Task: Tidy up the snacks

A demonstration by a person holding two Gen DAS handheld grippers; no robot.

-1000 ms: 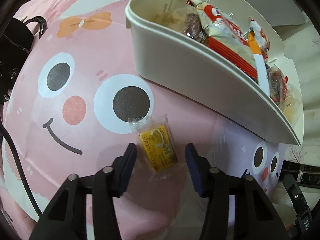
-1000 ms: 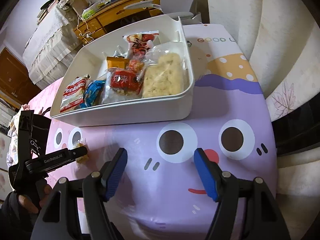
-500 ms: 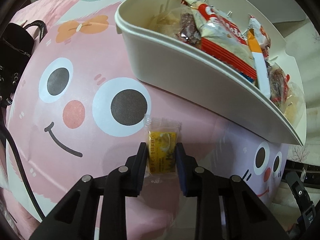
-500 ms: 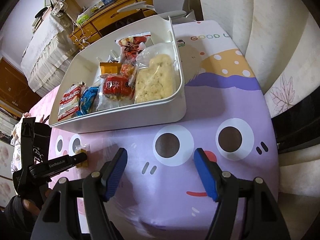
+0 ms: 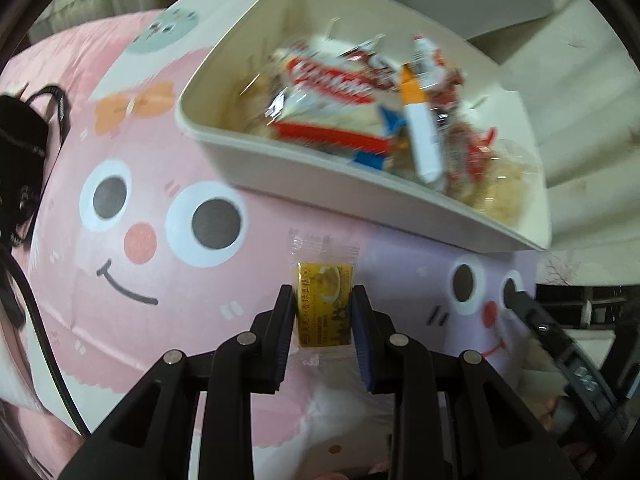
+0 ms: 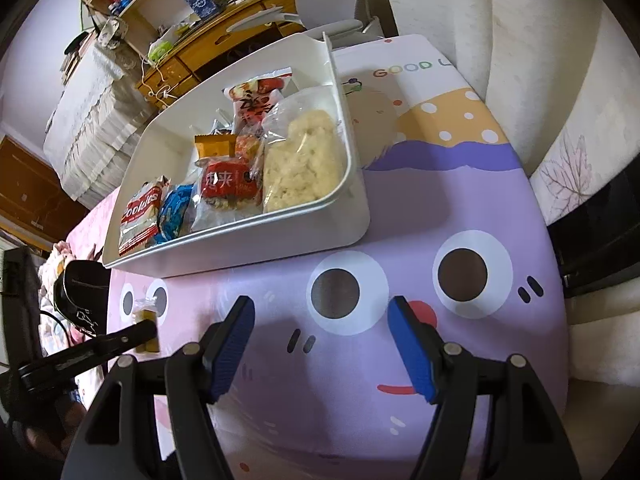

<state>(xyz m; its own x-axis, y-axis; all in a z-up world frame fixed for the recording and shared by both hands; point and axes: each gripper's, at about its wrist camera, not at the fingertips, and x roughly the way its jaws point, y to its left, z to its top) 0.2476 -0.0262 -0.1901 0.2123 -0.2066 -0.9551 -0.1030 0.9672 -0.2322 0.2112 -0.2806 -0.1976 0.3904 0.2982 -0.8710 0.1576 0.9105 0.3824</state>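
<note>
Snack packet (image 5: 323, 310) clamped in left claw (image 5: 323, 304), bin rim (image 5: 320, 168) near

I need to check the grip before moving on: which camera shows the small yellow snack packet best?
The left wrist view: the yellow snack packet sits close and centred, clamped between the left gripper pads, label visible. The right wrist view shows it only small at the left edge, partly hidden by a gripper finger.

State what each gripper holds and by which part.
The left gripper holds the small yellow snack packet, its pads pressing the packet's two long side edges. The right gripper is open and holds nothing.
</note>
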